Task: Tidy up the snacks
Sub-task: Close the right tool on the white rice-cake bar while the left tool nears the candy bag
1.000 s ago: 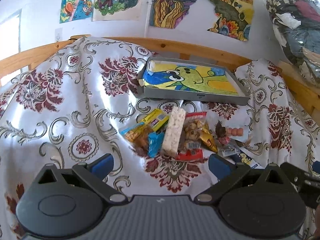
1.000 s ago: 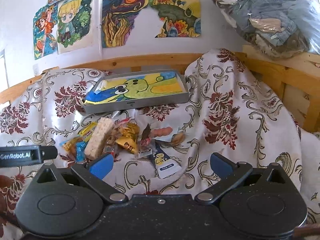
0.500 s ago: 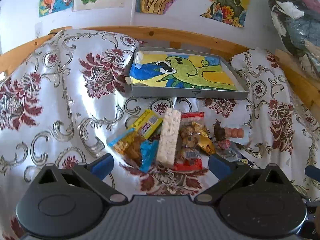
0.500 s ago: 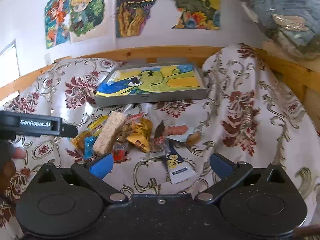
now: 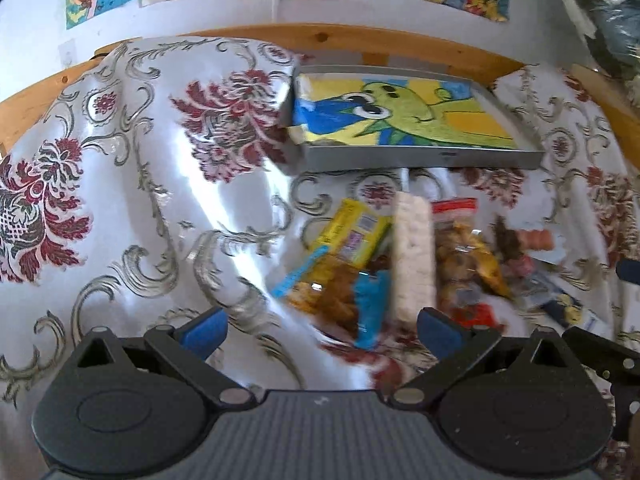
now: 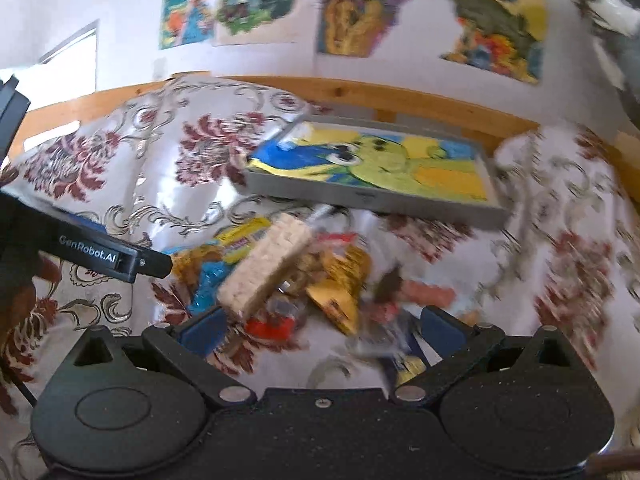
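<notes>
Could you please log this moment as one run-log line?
left gripper: open, empty | right gripper: open, empty | snack pile: on cloth | tray: no snacks

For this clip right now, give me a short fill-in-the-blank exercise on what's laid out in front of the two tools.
1. The snacks lie in a pile on the floral ____, in front of the grey tray.
2. The long pale rice bar rests ____ the other packets, not under them.
3. Both the left tool and the right tool are ____, holding nothing.
4. The tray holds a drawing but no ____.

Missing words: cloth; on top of; open; snacks
</notes>
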### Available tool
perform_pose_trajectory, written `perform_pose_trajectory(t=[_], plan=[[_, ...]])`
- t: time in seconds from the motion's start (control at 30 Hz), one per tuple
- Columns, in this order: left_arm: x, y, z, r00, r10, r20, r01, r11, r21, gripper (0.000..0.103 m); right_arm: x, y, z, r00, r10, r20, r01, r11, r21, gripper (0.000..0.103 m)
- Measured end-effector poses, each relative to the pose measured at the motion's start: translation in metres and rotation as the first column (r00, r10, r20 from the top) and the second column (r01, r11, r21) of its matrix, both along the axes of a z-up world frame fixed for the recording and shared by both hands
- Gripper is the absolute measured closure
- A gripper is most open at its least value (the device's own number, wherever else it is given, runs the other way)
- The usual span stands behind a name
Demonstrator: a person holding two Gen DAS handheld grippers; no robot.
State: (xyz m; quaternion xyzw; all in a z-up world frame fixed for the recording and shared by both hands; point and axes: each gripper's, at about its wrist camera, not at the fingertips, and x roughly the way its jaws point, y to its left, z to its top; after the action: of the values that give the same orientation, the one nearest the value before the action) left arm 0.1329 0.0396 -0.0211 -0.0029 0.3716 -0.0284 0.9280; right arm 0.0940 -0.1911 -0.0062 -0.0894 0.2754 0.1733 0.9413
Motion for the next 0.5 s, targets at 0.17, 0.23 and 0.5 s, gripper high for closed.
perform_pose_trajectory(t=[0.17, 0.23, 0.5], plan=[[0.016, 0.021, -0.005, 1.000, -0.007, 0.008, 0.007, 1.000, 0.020, 0.000, 0.026, 0.026, -0.012, 0.997, 0.077, 0.021, -0.077, 0.997, 0.001, 0.001], [0.021, 0.029, -0.007, 1.000, -0.004, 0.006, 0.004, 1.000, 0.013, 0.000, 0.037, 0.035, -0.018, 0.996, 0.093, 0.016, -0.094, 0.995, 0.021, 0.003], [0.041, 0.044, -0.016, 0.999, -0.038, -0.004, 0.038, 0.999, -0.035, 0.000, 0.072, 0.066, -0.051, 0.991, 0.124, -0.059, -0.121, 0.992, 0.042, 0.019]])
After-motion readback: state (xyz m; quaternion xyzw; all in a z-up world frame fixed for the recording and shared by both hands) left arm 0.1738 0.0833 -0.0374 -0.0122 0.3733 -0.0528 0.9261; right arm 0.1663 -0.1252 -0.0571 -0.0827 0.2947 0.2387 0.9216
